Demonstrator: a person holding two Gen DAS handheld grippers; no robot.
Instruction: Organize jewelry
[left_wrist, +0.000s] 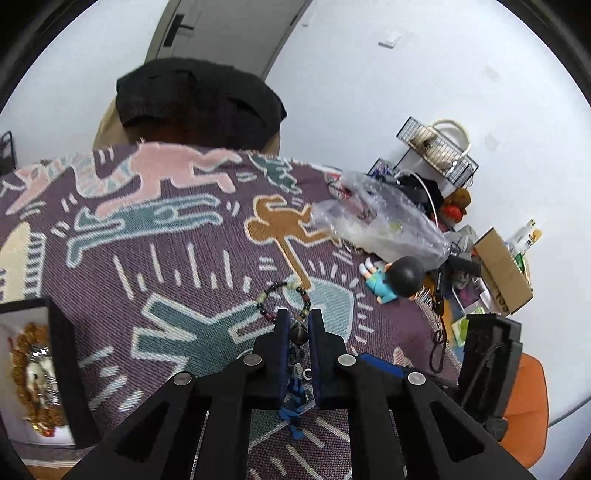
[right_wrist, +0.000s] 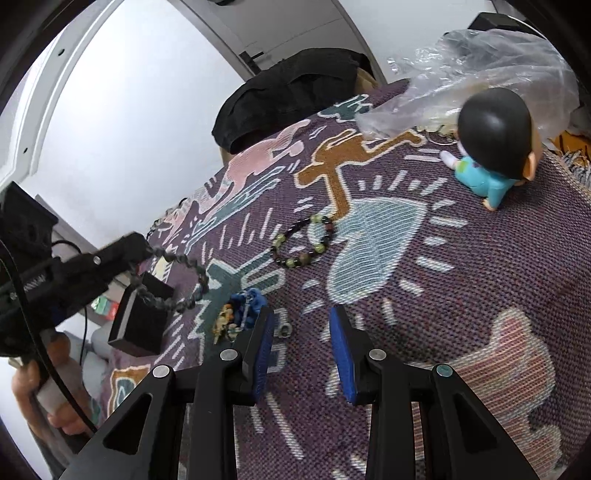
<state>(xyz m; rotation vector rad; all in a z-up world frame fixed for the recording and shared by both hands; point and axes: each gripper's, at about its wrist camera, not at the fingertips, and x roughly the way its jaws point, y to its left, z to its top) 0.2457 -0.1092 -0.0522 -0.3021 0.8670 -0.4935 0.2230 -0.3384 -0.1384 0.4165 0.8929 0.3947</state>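
Blue pads of the left tool (left_wrist: 298, 325) are clamped on a dark beaded strand (right_wrist: 173, 280), which is lifted off the patterned purple blanket (left_wrist: 177, 258) and hangs in a loop from the fingertips, as seen from the right wrist camera. A blue tassel (left_wrist: 293, 413) dangles below those pads. The right tool (right_wrist: 301, 325) is held above the blanket with its jaws apart and nothing between them. Just left of it, a small heap of trinkets with blue cord (right_wrist: 240, 312) is laid on the blanket, and a black box lid (right_wrist: 138, 321) is seen at the blanket's edge. At the left margin of the left wrist view, an open black box (left_wrist: 61, 369) with amber beads (left_wrist: 26, 354) inside is visible. Further out, a bracelet of dark and pale green beads (right_wrist: 303, 242) is laid flat on the blanket, apart from both tools. Beyond it, a doll with a black head and turquoise clothes (right_wrist: 491, 147) is set beside a crumpled clear plastic bag (right_wrist: 480, 74). A black garment (left_wrist: 199, 99) is draped at the far edge.
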